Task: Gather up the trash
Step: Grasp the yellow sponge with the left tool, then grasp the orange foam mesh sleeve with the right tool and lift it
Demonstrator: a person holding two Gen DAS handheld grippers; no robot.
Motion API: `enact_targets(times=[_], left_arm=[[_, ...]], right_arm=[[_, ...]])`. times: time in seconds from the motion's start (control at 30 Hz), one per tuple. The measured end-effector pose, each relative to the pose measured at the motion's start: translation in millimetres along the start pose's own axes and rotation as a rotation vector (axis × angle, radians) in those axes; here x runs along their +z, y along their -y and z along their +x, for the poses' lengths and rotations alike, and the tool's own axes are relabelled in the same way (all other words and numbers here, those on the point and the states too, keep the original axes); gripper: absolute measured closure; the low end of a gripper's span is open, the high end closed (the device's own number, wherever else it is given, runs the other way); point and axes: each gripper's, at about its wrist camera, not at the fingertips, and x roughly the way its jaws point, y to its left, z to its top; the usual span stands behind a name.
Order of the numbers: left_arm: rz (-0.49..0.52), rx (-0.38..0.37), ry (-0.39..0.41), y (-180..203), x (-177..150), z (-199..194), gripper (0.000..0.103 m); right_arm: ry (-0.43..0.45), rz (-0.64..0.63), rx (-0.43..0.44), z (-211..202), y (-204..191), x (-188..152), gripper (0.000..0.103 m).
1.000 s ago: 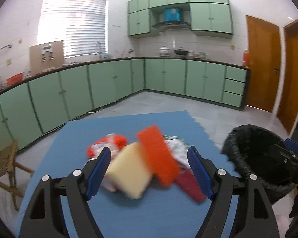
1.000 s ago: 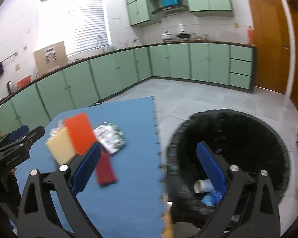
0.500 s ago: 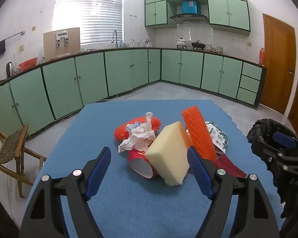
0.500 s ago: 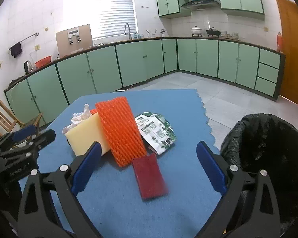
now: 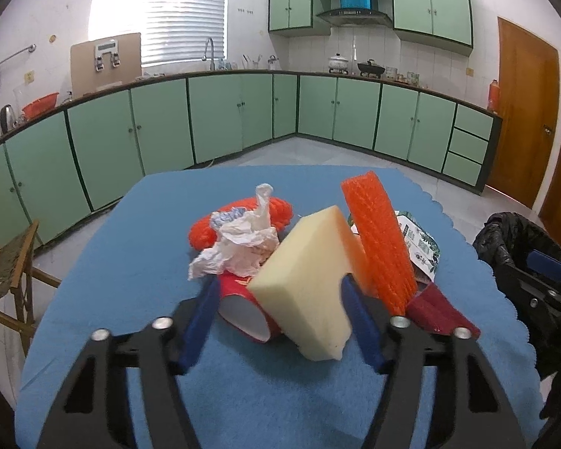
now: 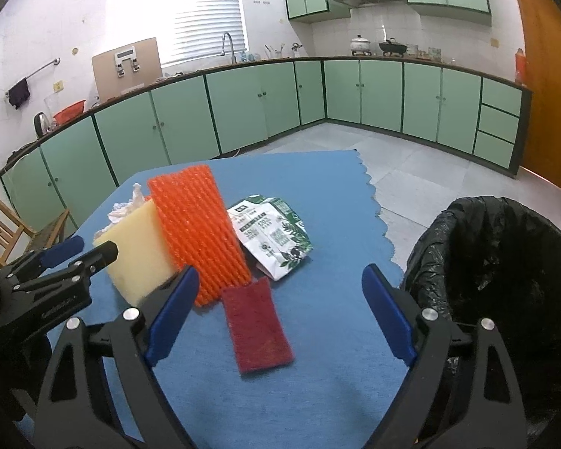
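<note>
Left gripper [image 5: 280,321] closing, yellow sponge [image 5: 306,284] between pads, not yet pinched; centre on block, avoid red cup [image 5: 243,310] alongside. Right gripper [image 6: 280,314] wide, narrowing, empty; maroon pad [image 6: 258,325] just ahead.

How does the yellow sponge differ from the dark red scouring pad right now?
The yellow sponge is a thick, pale, smooth block; the dark red scouring pad is thin, dark and rough. The sponge leans tilted in the pile against the orange foam net; the pad lies flat on the blue mat. The sponge sits between the closing left gripper jaws; the pad lies ahead of the right gripper. Both are rectangular.
</note>
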Motion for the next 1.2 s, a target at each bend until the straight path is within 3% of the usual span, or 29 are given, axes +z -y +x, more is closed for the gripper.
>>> enact_targets(times=[0.1, 0.23, 0.57, 0.87, 1.1, 1.2], left_arm=[[-0.002, -0.014, -0.014, 2.5, -1.1, 3.3, 0.071], [0.004, -0.014, 0.004, 6.5, -2.8, -2.5, 0.078], [-0.018, 0.002, 0.056, -0.3, -4.6, -29.8, 0.081], [-0.043, 0.054, 0.049, -22.2, -4.9, -22.2, 0.081], [-0.051, 0.048, 0.053, -27.8, -7.1, -17.3, 0.081], [-0.057, 0.046, 0.055, -28.6, -7.3, -16.6, 0.081]], right_arm=[[-0.004, 0.005, -0.003, 1.2, 2.2, -1.7, 0.017], [-0.007, 0.001, -0.002, 1.2, 1.5, -3.8, 0.017], [0.018, -0.009, 0.029, 1.6, -12.2, 7.0, 0.017], [-0.005, -0.039, 0.107, 36.0, -50.3, 17.2, 0.022], [-0.052, -0.086, 0.116, 63.6, -72.9, 14.5, 0.03], [-0.075, -0.101, 0.12, 72.6, -76.8, 13.3, 0.04]])
